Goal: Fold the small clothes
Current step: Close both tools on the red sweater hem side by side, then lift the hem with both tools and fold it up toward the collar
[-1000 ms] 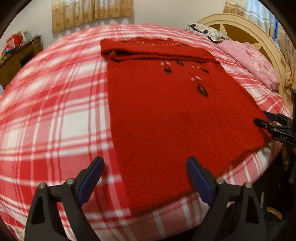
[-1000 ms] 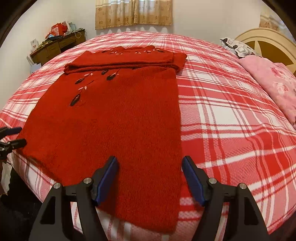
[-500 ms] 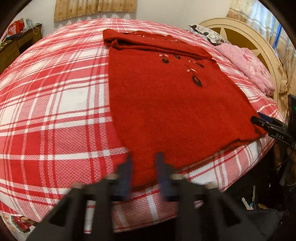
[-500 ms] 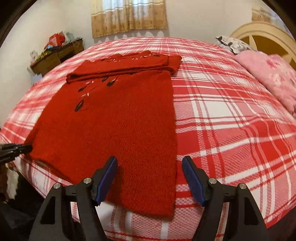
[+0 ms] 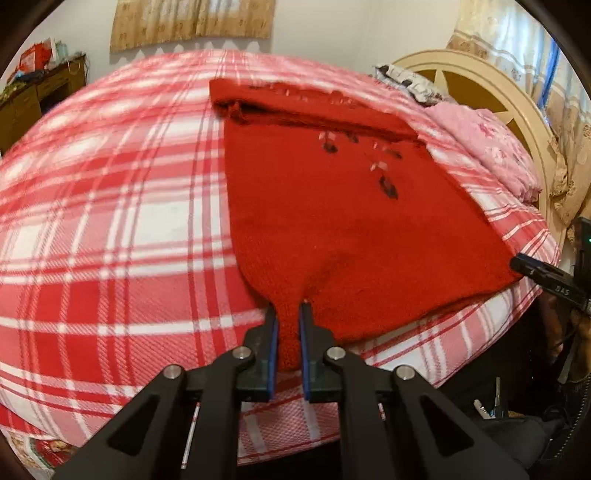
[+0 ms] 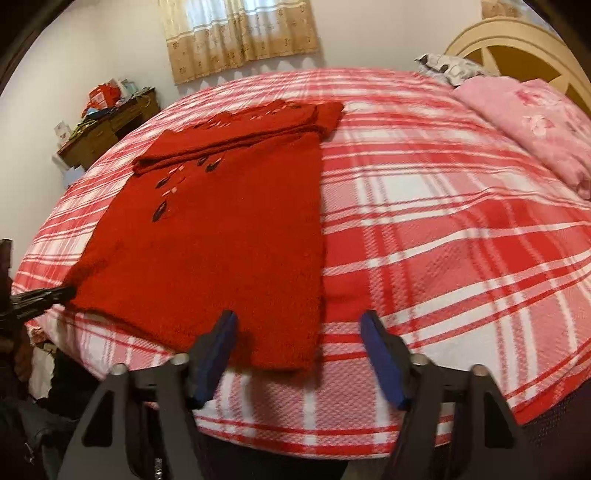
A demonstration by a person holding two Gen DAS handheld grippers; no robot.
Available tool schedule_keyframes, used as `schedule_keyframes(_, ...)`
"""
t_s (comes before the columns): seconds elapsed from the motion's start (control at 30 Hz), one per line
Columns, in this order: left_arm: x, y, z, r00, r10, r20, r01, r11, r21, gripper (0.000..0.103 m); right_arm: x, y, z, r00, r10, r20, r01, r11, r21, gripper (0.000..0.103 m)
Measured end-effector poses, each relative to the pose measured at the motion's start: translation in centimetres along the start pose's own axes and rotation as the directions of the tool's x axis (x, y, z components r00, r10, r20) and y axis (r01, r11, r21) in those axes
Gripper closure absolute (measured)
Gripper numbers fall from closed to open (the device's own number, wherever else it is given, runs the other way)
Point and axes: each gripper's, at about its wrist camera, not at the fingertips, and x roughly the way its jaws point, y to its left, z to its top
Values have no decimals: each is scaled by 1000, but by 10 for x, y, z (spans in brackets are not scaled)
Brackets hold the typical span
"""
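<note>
Bed [image 5: 110, 229] fills both views, covered w/ a red-and-white plaid blanket [image 6: 443, 229]. A cream round headboard [image 5: 491, 92] stands at the far right end, w/ a pink quilt [image 6: 535, 125] and a patterned pillow [image 5: 410, 79] just in front of it. Tan curtains [image 6: 240, 33] hang on the far wall; a cluttered wooden desk [image 6: 107, 129] sits in the left corner.

Red sweater [image 5: 351, 229] lies flat on the blanket near the bed's front edge, upper part folded over into a thick band at the far end, dark leaf embroidery [image 6: 162, 210] below the fold. Its near hem runs along the bed edge.

Left gripper [image 5: 287, 314] is clamped on the sweater's near-left hem corner: blue-padded fingers [image 5: 273, 347] nearly together, w/ a bunched tab of red knit pinched between them, fabric pulled into a small ridge toward the grip.

Right gripper [image 6: 299, 332] sits at the near-right hem corner, fingers [image 6: 218, 350] apart, having just been closing partway. The hem corner lies between them; left pad is over the knit, right pad over bare blanket, neither pressing the cloth yet.
</note>
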Motion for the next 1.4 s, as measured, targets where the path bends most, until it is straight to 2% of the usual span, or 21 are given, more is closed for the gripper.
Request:
schedule_keyframes(0.07, 6, -1, -3, 1000, -1, -15, 1, 1000, -6, 93, 1, 4, -2, 1000, 6, -7, -6, 1000, -15, 64)
schedule_keyframes(0.13, 6, 0, -3, 1000, -7, -13, 7, 1000, -7, 93, 3, 7, -4, 1000, 13, -16, -14, 1000, -28, 73)
schedule_keyframes(0.17, 5, 1, -3, 1000, -11, -11, 10, 1000, -8, 93, 4, 7, -5, 1000, 15, -16, -15, 999, -33, 82)
schedule_keyframes(0.23, 5, 2, -4, 1000, -19, -5, 19, 1000, -13, 93, 4, 4, -6, 999, 39, -12, -39, 999, -15, 94)
schedule_keyframes(0.37, -4, 4, -1, 998, -57, 32, 57, 998, -20, 93, -9, -10, -4, 988, 138, 70, -143, 987, 70, 95)
schedule_keyframes(0.5, -21, 8, 8, 990, -92, 107, 95, 995, -28, 93, -17, -14, -1, 980, 153, 125, -165, 982, 95, 95)
schedule_keyframes(0.67, -20, 13, 13, 987, -121, 103, 127, 990, -56, 93, -25, -11, 8, 969, 174, 174, -193, 976, 98, 95)
schedule_keyframes(0.9, -28, 15, 34, 981, -124, 147, 132, 990, -48, 93, -29, -16, 27, 950, 224, 219, -256, 958, 131, 95)
schedule_keyframes(1.4, -41, 19, 85, 960, -143, 242, 160, 986, -51, 94, -48, -14, 91, 918, 209, 336, -251, 964, 86, 95)
